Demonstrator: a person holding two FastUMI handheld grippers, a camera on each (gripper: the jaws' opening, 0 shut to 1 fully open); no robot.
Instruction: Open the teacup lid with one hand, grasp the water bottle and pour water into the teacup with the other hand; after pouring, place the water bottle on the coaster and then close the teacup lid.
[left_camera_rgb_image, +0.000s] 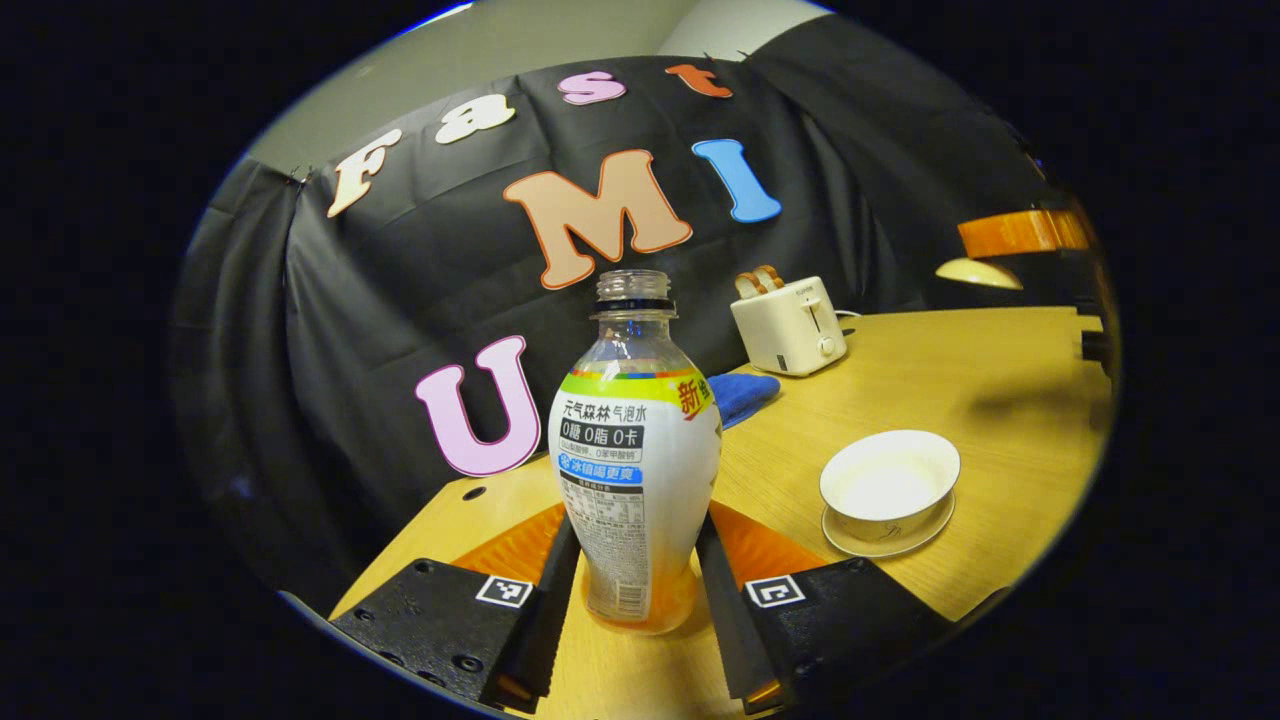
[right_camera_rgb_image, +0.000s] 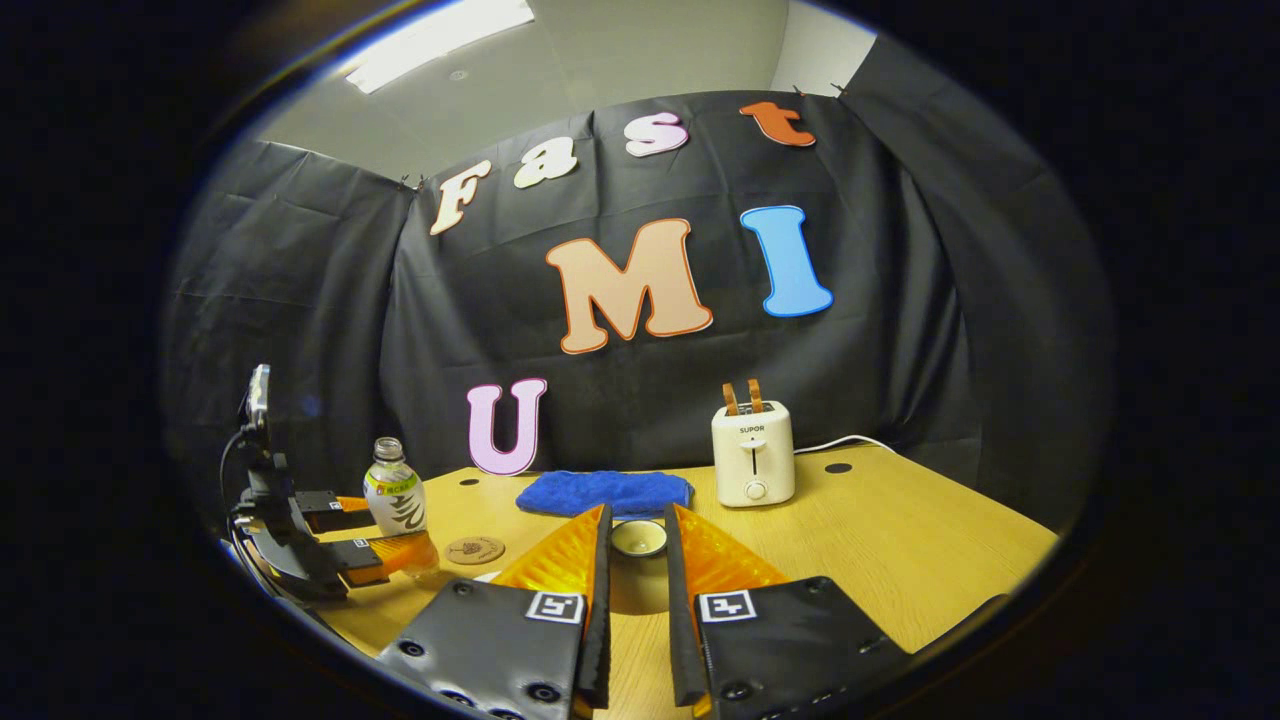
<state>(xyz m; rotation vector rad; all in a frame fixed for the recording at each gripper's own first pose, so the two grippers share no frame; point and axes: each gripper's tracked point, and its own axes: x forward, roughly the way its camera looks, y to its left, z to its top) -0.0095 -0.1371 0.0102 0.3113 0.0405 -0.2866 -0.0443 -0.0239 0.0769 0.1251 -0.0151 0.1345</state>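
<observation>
The uncapped water bottle (left_camera_rgb_image: 640, 430), with a little orange liquid at its base, stands between the fingers of my left gripper (left_camera_rgb_image: 638, 520), which press on its lower body from both sides. The open white teacup (left_camera_rgb_image: 888, 485) sits on its saucer to the right of the bottle. My right gripper (right_camera_rgb_image: 638, 510) is shut on the pale teacup lid (right_camera_rgb_image: 638, 540). In the left gripper view that lid (left_camera_rgb_image: 980, 272) hangs high at the right under a finger (left_camera_rgb_image: 1015, 232). In the right gripper view the bottle (right_camera_rgb_image: 393, 492) and left gripper (right_camera_rgb_image: 400, 530) are at the far left, next to the round coaster (right_camera_rgb_image: 475, 550).
A white toaster (right_camera_rgb_image: 752, 465) with toast stands at the back of the wooden table (right_camera_rgb_image: 900, 540), its cord trailing right. A blue cloth (right_camera_rgb_image: 605, 492) lies in front of the wall. The table's near edge runs close under both grippers.
</observation>
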